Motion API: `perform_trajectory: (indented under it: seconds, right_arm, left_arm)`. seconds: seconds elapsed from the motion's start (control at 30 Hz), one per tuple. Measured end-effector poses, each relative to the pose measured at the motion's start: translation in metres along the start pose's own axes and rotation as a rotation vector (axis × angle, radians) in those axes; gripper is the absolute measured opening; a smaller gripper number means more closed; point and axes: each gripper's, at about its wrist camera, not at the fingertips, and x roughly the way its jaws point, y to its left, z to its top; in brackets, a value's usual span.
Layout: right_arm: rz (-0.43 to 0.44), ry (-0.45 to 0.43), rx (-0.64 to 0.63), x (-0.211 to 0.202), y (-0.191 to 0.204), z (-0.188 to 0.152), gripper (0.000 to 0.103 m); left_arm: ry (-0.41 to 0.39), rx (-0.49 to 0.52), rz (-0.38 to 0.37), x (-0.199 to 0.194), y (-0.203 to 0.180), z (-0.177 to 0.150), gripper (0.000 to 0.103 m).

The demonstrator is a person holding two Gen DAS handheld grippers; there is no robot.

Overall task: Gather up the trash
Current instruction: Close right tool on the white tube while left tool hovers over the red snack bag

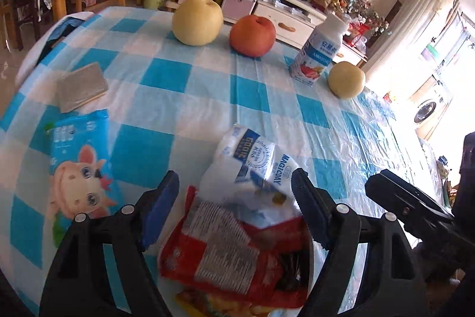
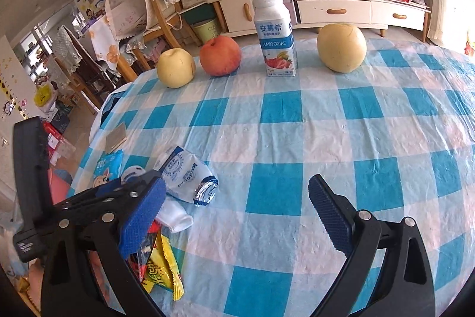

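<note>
On the bench (image 2: 326,138), under a crinkly blue and white checked cloth, sit two yellow pears, one red apple (image 2: 220,56) and one yogurt bottle (image 2: 275,35) in a row at the far side. One pear (image 2: 175,67) is left of the apple, and the other pear (image 2: 341,47) is right of the bottle. Near the left edge lie one flat grey pad (image 1: 80,87) and one blue pack (image 1: 81,168) with a cartoon animal on it.

The trash is a small heap close to the near left part of the bench: one white and blue crumpled wrapper (image 1: 252,165), one shiny red wrapper (image 1: 234,254) and one yellow wrapper (image 2: 161,269) with a zigzag edge.

The left gripper (image 1: 234,204) points forward and down over the heap. Its jaws are spread wide, one on each side of the white and red wrappers, and they are not squeezing them. The right gripper (image 2: 237,213) is just beside it, over bare cloth, jaws wide apart and holding nothing. Its left blue ribbed finger (image 2: 142,216) is in front of the wrappers.
</note>
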Motion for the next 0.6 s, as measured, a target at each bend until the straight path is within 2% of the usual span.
perform_trajectory:
  seconds: [0.17,0.37,0.43,0.6]
  right_arm:
    - [0.049,0.032,-0.081,0.007,0.021,-0.004,0.096]
    - [0.074,0.047,-0.155,0.010,0.040,-0.011,0.096]
    - [0.082,0.051,-0.154,0.009,0.039,-0.010,0.096]
    - [0.083,0.094,-0.086,0.017,0.024,-0.010,0.096]
  left_arm:
    - [-0.013,-0.013,-0.025,-0.027,0.021,-0.021,0.082]
    - [0.019,0.039,-0.096,-0.014,0.014,-0.043,0.084]
    - [0.031,0.054,-0.129,-0.009,0.010,-0.044,0.084]
    - [0.029,0.089,-0.139,0.001,0.005,-0.039,0.091]
